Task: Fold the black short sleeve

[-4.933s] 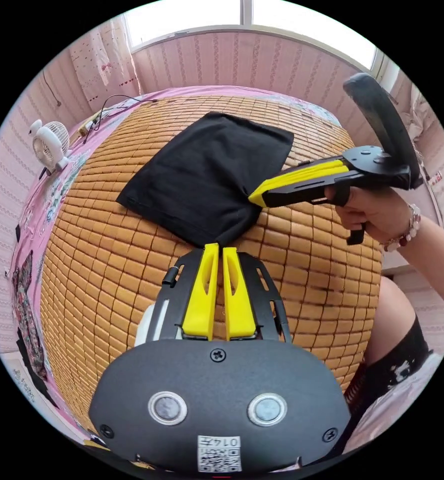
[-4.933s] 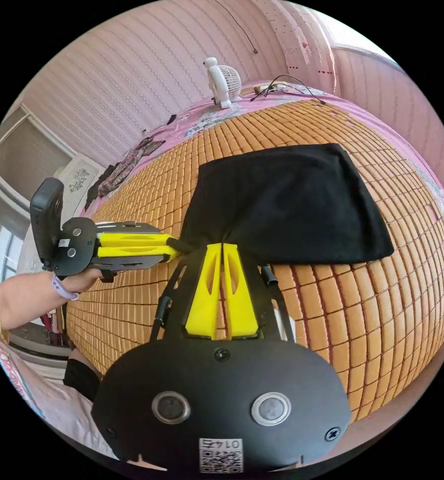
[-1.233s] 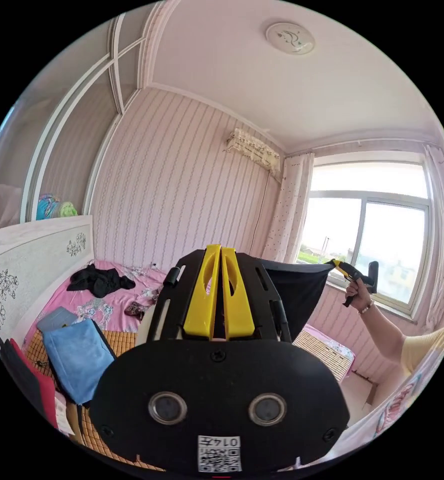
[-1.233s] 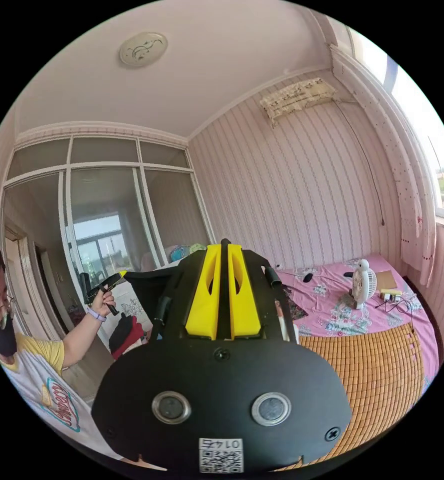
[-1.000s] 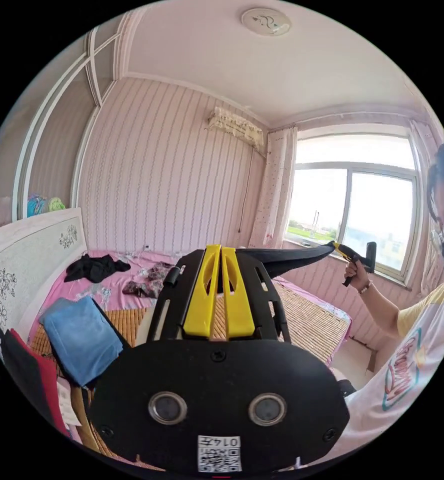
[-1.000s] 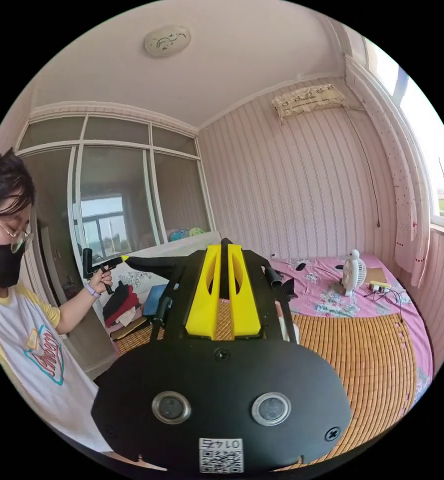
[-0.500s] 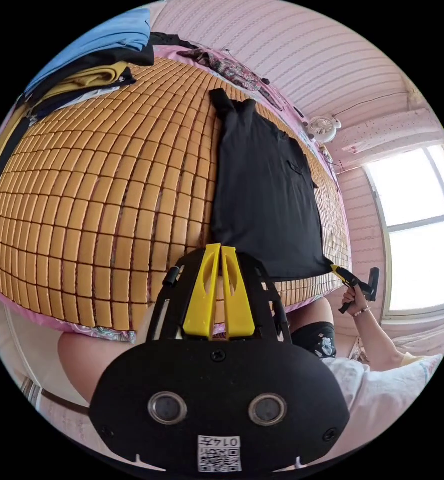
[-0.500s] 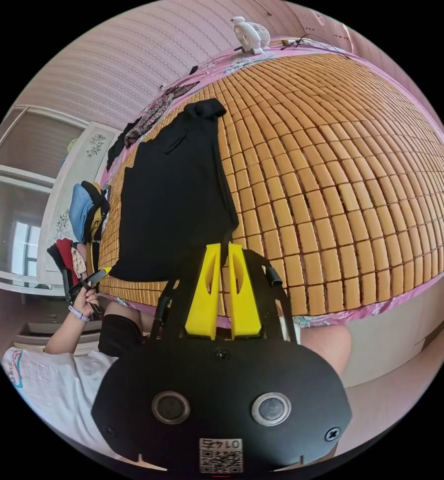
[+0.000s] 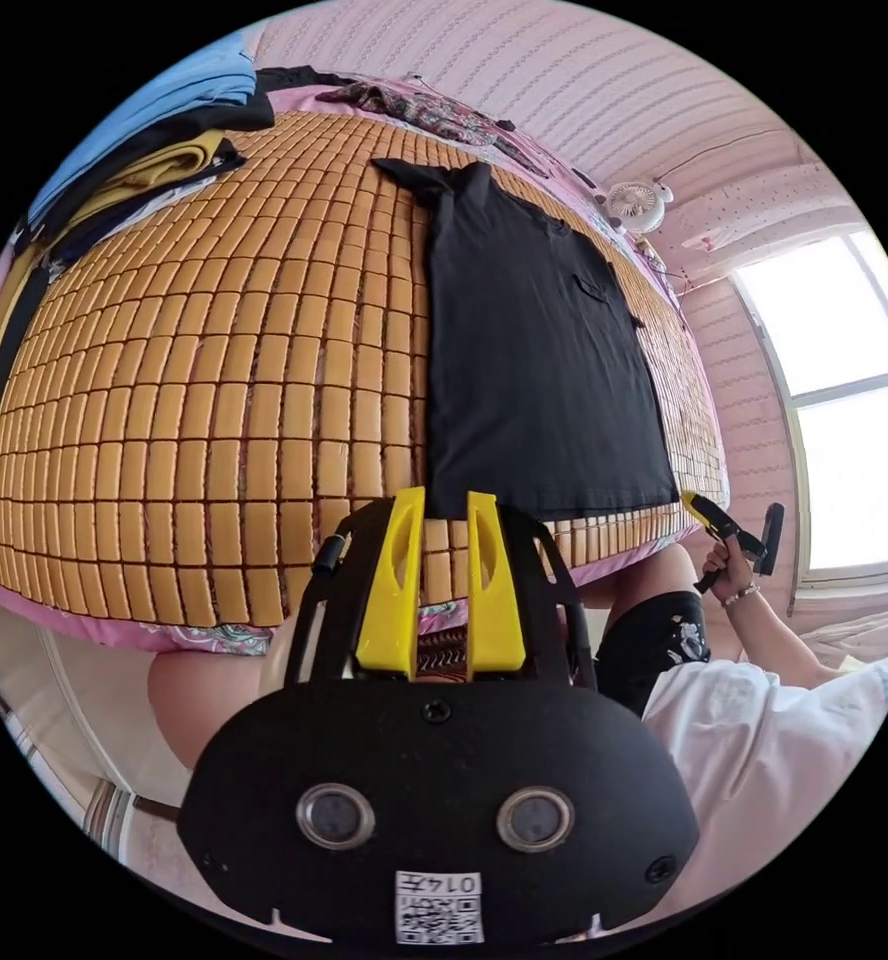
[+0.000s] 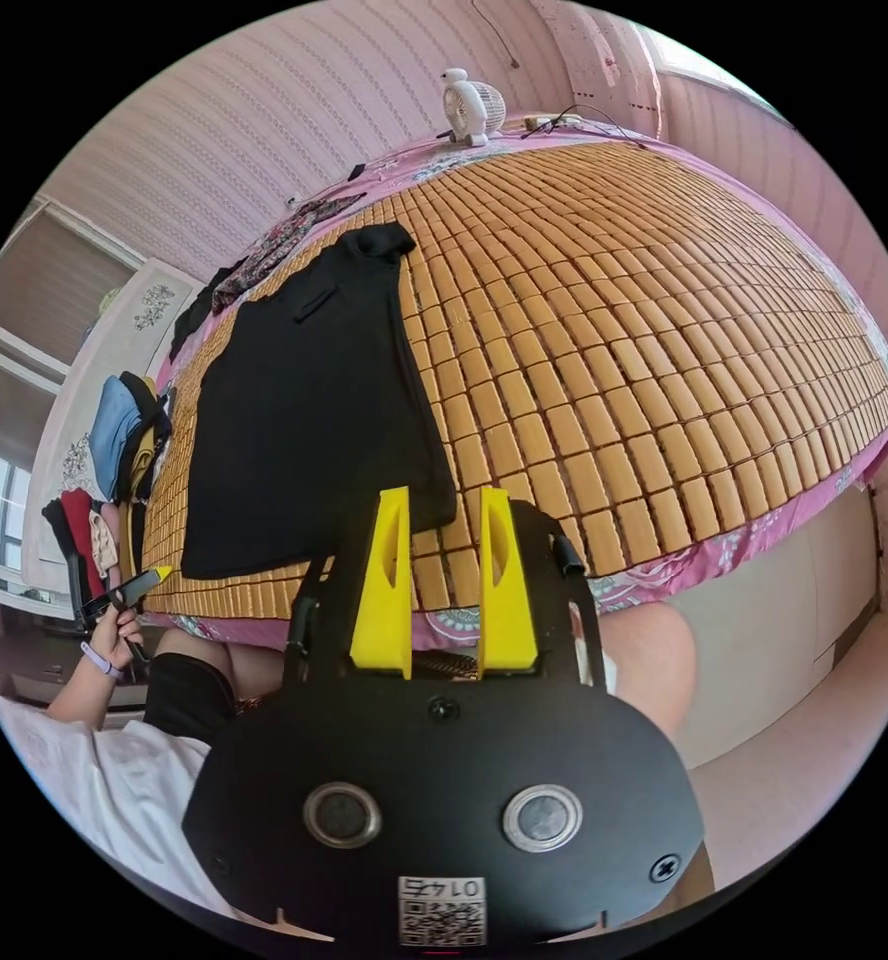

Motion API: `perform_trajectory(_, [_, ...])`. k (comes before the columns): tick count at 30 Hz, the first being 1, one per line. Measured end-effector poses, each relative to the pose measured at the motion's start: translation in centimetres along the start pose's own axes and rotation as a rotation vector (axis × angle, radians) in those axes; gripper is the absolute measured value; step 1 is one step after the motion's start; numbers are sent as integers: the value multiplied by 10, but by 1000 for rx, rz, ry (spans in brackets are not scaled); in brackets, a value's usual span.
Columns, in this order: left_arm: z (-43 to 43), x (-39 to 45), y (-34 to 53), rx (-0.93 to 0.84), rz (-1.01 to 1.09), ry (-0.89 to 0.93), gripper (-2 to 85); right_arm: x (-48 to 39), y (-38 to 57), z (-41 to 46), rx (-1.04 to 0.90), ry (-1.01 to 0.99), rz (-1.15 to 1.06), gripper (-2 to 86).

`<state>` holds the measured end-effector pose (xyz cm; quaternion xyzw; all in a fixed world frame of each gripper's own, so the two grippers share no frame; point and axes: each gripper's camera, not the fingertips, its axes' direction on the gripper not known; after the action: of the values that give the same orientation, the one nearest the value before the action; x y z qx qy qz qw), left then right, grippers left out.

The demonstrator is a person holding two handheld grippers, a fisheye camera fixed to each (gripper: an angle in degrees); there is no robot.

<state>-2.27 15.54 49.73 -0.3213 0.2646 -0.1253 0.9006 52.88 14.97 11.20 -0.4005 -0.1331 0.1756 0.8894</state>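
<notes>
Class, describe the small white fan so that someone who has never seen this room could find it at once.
Start at the bamboo mat covering the bed. Beyond its far edge, on the pink sheet by the striped wall, stands the white fan, upright beside some loose cables, with everything near it lying flat.

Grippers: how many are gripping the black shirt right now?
0. The left gripper hangs open at the black shirt's near hem; the right gripper hangs open at the hem's other corner, clear of the cloth.

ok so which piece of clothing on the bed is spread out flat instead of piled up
The black short-sleeved shirt, lying open on the bamboo mat near the bed's edge. The blue, yellow and dark clothes sit stacked at the mat's far corner.
</notes>
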Motion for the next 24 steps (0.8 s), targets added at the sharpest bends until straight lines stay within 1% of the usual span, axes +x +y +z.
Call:
perform_trajectory(3, [19,10,-9,-76,11,-76,72,-7,-13,12,-45,17,-19,104])
perform_trajectory(6, [22,14,-11,-82,29,-141,58,-11,-24,18,-71,75,-27,78])
perform_trajectory(9, [22,13,-13,-116,38,-136,43,-8,-30,18,-82,119,-24,36])
perform_trajectory(11, [23,15,-13,-134,50,-129,33,-3,-33,15,-86,87,-21,15])
perform_trajectory(16, [17,19,-1,-140,68,-154,10,1,-34,2,-85,67,-42,8])
perform_trajectory(21, [-6,10,40,-144,70,-21,-1,11,-18,-14,-110,96,34,8])
perform_trajectory(24, [-11,2,66,-135,69,-64,-7,14,-3,-17,-103,87,38,9])
